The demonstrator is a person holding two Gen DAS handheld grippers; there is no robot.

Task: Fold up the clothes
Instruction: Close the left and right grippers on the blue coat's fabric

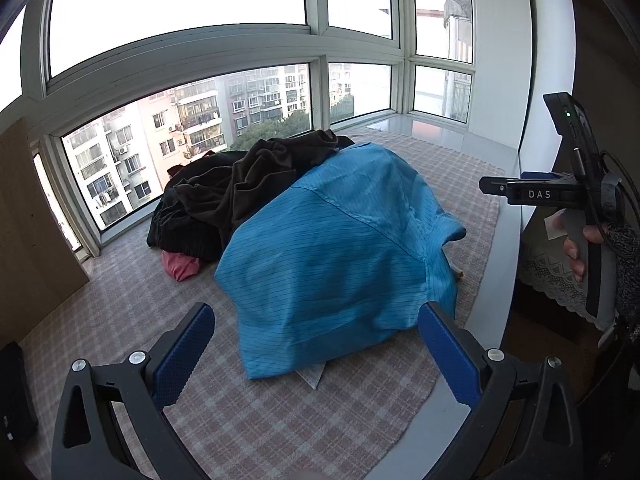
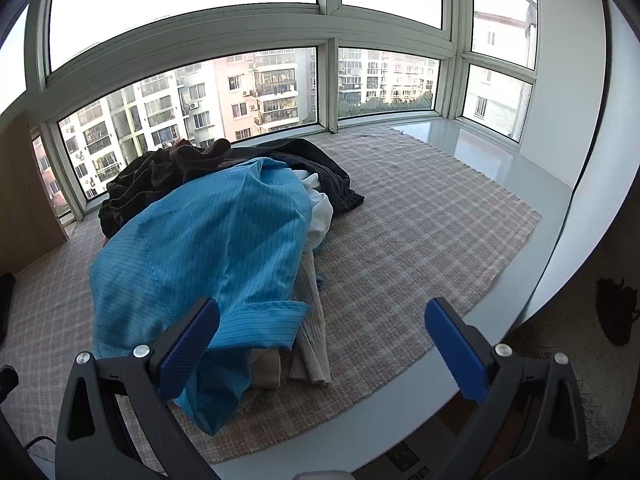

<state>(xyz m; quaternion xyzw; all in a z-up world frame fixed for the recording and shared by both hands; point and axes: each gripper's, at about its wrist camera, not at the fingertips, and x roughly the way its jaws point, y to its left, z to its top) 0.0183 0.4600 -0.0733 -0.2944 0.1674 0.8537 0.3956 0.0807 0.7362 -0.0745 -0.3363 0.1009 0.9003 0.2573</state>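
A blue striped garment lies heaped over a pile of clothes on the checked mat. Dark brown and black clothes are bunched behind it by the window, with a pink piece sticking out at the left. In the right wrist view the blue garment covers a beige knit and a white cloth. My left gripper stands open just short of the blue garment, holding nothing. My right gripper is open too, its left finger in front of the blue cuff.
The mat lies on a grey window ledge with windows behind. A wooden panel stands at the left. The other gripper tool, held by a hand, shows at the right of the left wrist view.
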